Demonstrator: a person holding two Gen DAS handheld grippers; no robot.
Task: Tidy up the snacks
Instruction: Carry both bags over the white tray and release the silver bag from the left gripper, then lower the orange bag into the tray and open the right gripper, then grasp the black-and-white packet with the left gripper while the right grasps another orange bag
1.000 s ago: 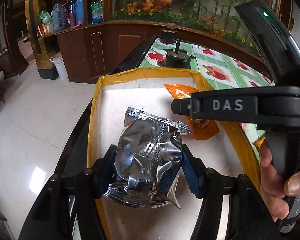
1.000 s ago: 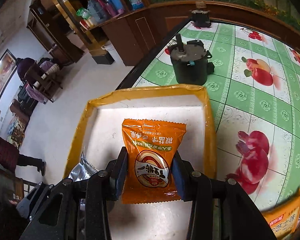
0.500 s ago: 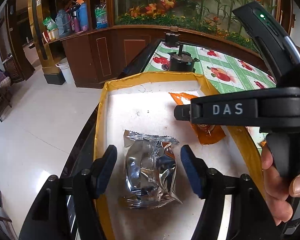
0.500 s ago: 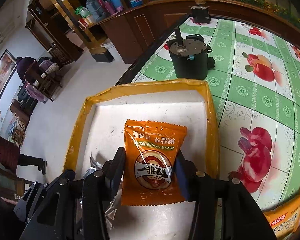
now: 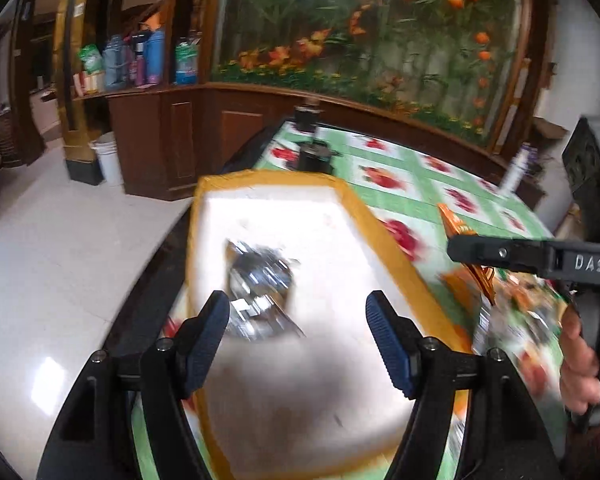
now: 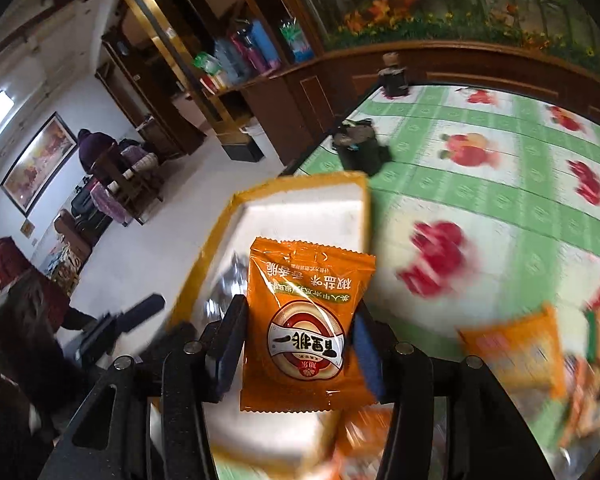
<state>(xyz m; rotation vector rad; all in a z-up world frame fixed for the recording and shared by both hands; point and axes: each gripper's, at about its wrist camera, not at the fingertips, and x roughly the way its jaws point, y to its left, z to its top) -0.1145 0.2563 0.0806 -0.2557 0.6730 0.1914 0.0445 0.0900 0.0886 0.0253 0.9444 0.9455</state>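
silver packet [image 5: 260, 288] lies in tray [image 5: 384, 236], left hand-held gripper [image 5: 296, 340] released, opening; right hand-held gripper [image 6: 296, 344] grasping orange packet [image 6: 304, 328], jaws opening; more snacks [image 6: 516, 352] left on bench [image 6: 500, 200]

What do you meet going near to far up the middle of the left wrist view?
Left gripper → silver foil snack packet in the yellow-rimmed tray → black motor-like object on the fruit-print tablecloth → wooden cabinet → flower mural.

Bright daylight, heavy motion blur, fisheye distortion
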